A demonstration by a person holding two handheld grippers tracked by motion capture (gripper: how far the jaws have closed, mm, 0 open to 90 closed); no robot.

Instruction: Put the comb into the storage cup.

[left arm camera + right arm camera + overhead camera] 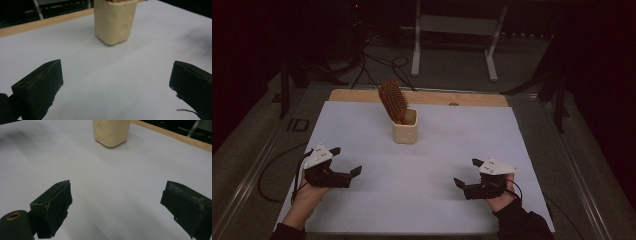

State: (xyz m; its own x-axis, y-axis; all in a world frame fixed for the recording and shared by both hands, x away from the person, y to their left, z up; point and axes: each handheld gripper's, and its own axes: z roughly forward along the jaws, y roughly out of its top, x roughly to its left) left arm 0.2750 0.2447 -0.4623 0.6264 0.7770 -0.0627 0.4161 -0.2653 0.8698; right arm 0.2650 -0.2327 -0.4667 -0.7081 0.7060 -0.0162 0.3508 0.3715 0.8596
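Left claw (346,161) low over the table, jaws apart, right claw (465,172) likewise, both facing cream cup (405,126)

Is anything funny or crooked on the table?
Only a little: the brown hairbrush leans to the left in its cream cup, bristle head up, instead of standing straight. The cup stands upright, nothing is spilled, and both claws are open.

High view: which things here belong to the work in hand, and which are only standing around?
Belong to the work:
- brown wooden hairbrush, bristle head up, leaning in the cup
- cream square plastic cup
- left hand-held gripper, open
- right hand-held gripper, open

Only standing around:
- white metal frame on the floor behind
- black cables
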